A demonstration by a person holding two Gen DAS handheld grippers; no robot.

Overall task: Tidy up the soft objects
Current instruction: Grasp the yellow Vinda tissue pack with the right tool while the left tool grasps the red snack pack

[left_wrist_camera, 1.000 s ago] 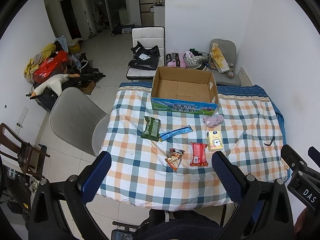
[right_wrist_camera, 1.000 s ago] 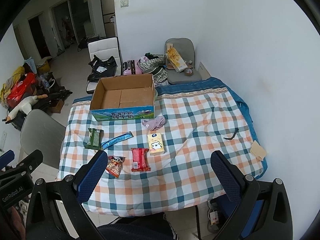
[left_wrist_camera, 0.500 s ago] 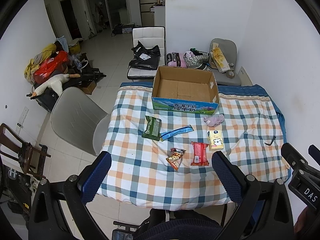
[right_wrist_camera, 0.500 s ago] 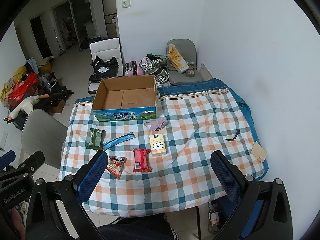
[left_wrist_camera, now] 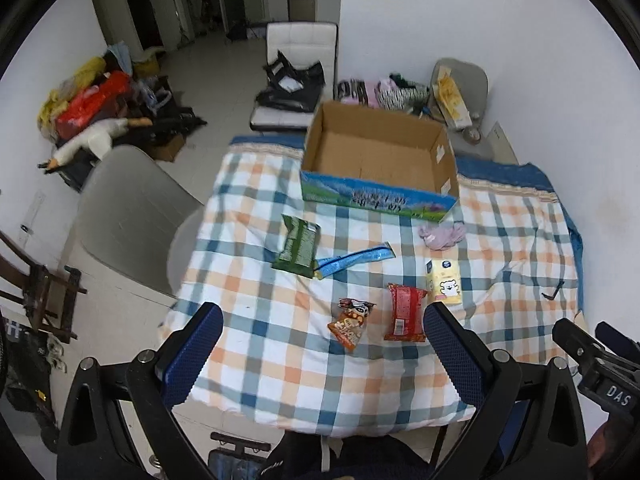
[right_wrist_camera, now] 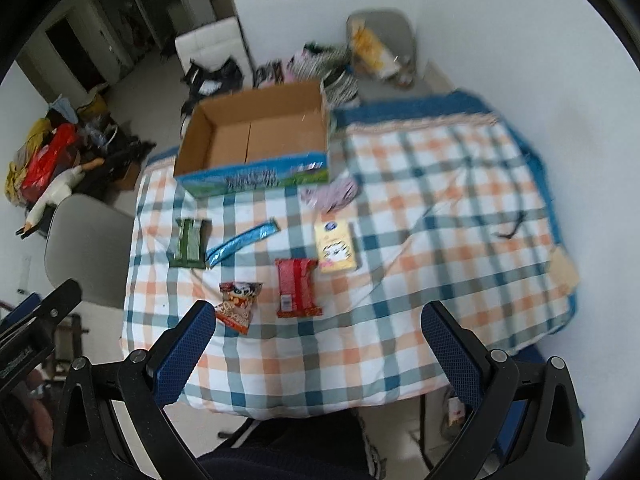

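1. The left gripper hangs above the near edge of the checked-cloth table, its blue-padded fingers spread wide with nothing between them.
2. The right gripper is likewise released and empty over the same near edge.
3. The open cardboard box with a blue-green printed front stands empty at the far side of the table.
4. Loose on the cloth lie a green snack packet, a long blue sachet touching its corner, a crumpled lilac cloth just beside the box, a yellow tissue pack, a red wrapped packet and an orange cartoon snack bag.
5. The left view alone shows the right gripper's black body at its right edge, and a grey chair sharply.
6. The right view, blurred, alone shows a tan card at the table's right edge, past a small dark hook-shaped thing.
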